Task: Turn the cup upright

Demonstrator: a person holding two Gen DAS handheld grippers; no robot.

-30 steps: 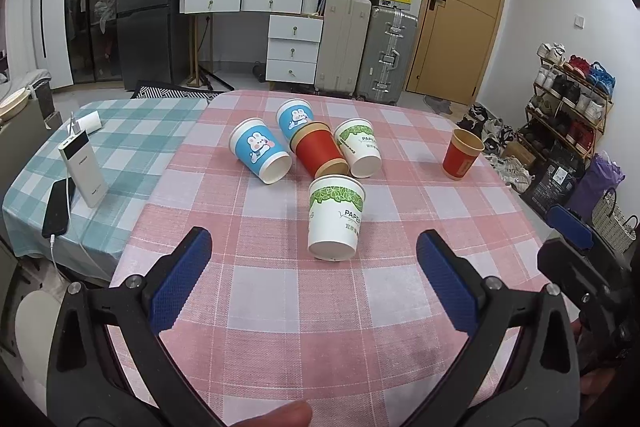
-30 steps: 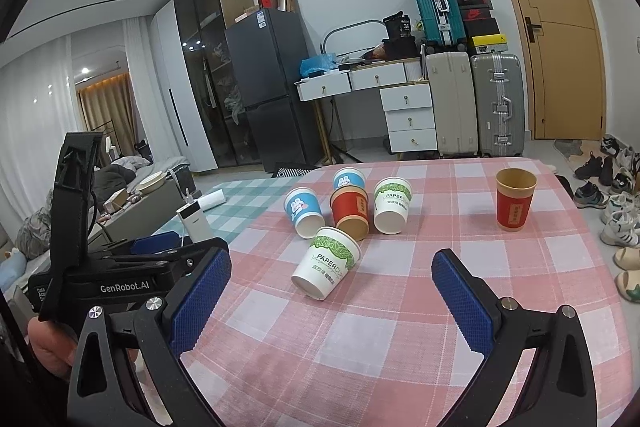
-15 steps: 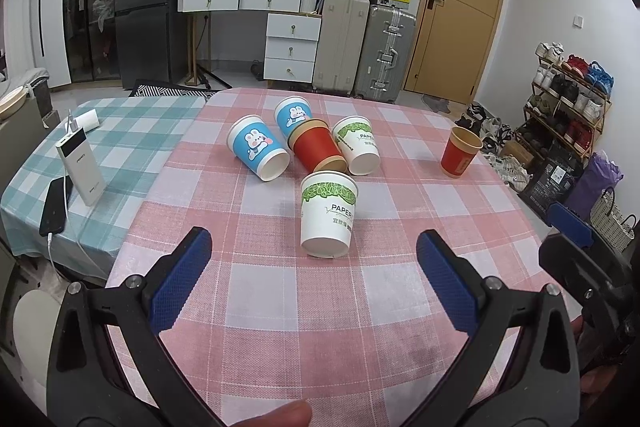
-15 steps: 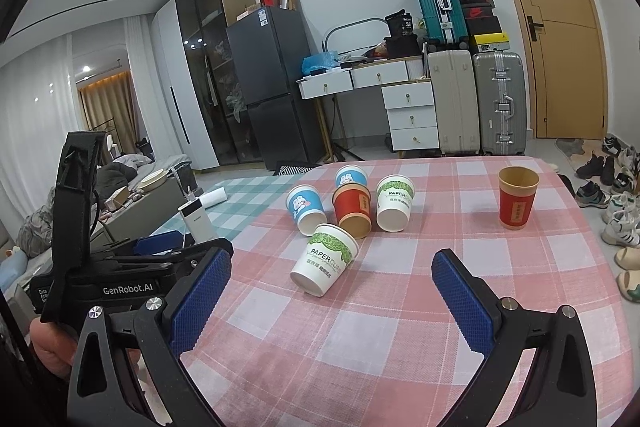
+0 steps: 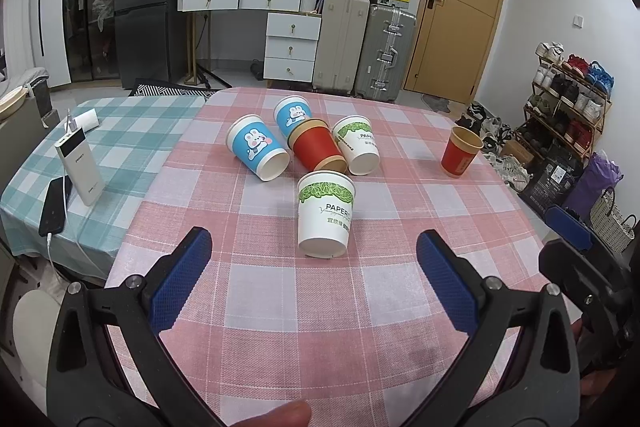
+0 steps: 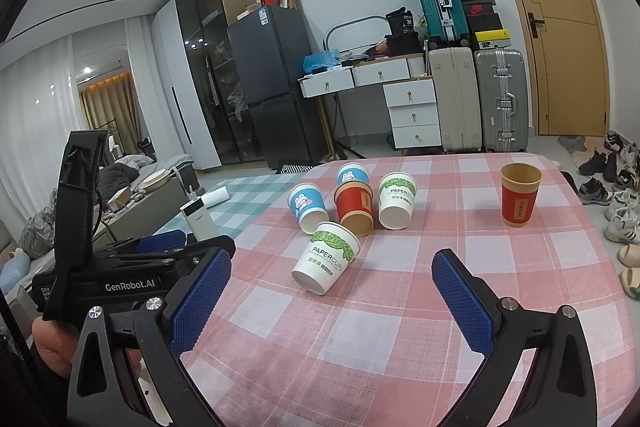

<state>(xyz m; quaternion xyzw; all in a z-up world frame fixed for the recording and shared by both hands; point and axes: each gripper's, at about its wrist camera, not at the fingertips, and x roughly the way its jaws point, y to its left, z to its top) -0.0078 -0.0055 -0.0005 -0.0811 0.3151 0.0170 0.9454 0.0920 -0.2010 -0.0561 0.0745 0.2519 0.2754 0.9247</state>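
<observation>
A white paper cup with a green leaf band (image 5: 325, 214) (image 6: 326, 257) lies on its side on the pink checked table, nearest to me. Behind it lie several more tipped cups: a blue bunny cup (image 5: 256, 146) (image 6: 307, 205), a second blue cup (image 5: 292, 111), a red cup (image 5: 316, 147) (image 6: 354, 205) and another white cup (image 5: 358, 143) (image 6: 396, 199). A red cup (image 5: 460, 151) (image 6: 519, 195) stands upright at the right. My left gripper (image 5: 314, 287) is open and empty, short of the nearest cup. My right gripper (image 6: 332, 295) is open and empty, also short of it.
A teal checked table (image 5: 120, 147) adjoins on the left, with a white power bank (image 5: 80, 167) and a black phone (image 5: 54, 205). Suitcases (image 5: 362, 43), drawers and a fridge stand at the back. A shoe rack (image 5: 568, 99) is at the right.
Both grippers have drawn back slightly and shifted; the nearest white cup now sits a little higher in the left wrist view. No cup has moved.
</observation>
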